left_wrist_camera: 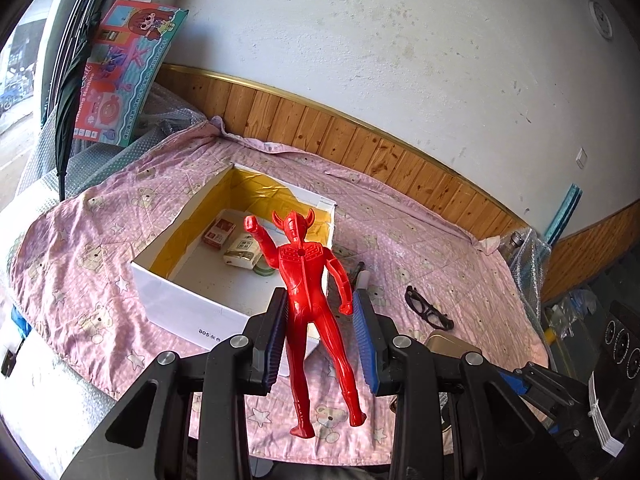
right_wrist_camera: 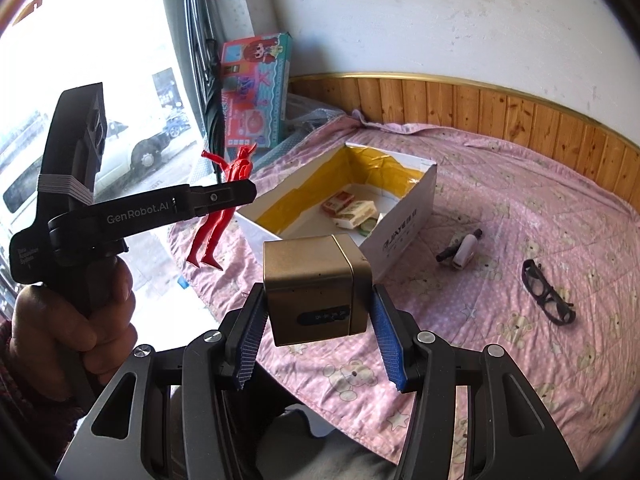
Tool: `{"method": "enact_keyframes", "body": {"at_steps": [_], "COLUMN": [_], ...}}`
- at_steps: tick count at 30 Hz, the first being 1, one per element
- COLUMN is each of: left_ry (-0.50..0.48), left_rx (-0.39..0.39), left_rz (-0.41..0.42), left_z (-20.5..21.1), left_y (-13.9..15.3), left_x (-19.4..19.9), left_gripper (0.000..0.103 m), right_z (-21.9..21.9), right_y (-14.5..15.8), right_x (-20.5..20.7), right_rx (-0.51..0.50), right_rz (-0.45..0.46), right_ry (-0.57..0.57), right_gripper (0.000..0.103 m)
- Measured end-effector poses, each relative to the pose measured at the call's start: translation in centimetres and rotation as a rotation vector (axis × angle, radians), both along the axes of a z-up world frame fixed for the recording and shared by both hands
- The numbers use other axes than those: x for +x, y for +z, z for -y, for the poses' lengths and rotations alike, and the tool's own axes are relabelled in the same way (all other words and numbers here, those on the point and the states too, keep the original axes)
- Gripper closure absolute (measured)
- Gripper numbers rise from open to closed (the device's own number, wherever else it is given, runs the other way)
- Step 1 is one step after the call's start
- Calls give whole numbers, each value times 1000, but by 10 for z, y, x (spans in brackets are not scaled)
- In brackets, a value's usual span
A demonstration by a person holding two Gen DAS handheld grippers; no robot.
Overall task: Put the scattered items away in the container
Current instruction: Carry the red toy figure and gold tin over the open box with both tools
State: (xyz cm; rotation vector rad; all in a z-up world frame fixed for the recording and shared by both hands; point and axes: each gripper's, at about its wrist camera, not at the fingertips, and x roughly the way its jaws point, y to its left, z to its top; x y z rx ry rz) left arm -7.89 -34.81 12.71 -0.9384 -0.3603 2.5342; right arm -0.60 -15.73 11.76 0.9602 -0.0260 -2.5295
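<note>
Pink bear-print cloth (right_wrist_camera: 500,208) covers the table against the wood-panelled wall. White box (right_wrist_camera: 404,236), lined yellow, sits open toward the cloth's far left area, holding a red-and-white pack (left_wrist_camera: 218,233), a pale packet (left_wrist_camera: 242,254) and a green-rimmed round item (left_wrist_camera: 264,269) together on its floor. Toy carton (left_wrist_camera: 128,68) leans upright at the far left corner, beyond the cloth.

Left gripper (left_wrist_camera: 320,334), held by a hand (right_wrist_camera: 76,320), carries the red figure (left_wrist_camera: 310,300) upright in the air at the box's near left corner; its jaws stand partly apart, the left pad on the figure's hip, the right pad just beside its hand; in the right wrist view the fingers clasp the figure at the waist.

Right gripper (right_wrist_camera: 318,340) is clamped on the gold tin (right_wrist_camera: 316,288), jaws moderately wide, both blue pads against its sides, above the cloth's near edge, in front of the box.

Black glasses (right_wrist_camera: 548,292) lie toward the right edge. A white item with a black pen (right_wrist_camera: 464,248) lies between box and glasses.
</note>
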Motion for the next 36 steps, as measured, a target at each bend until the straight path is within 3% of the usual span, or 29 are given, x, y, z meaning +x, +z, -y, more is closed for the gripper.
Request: {"method": "enact_keyframes", "body": {"at_steps": [36], "left_ry": [44], "left_rx": [-31], "left_rz": [69], "left_z": [19], "left_y": [-23], "left_x": [-77], "left_gripper": [70], "right_z": [28], "right_y": [7], "right_x": [-85], "right_rx": [11], "right_rz": [-1], "right_ry": [32], "right_gripper": [49]}}
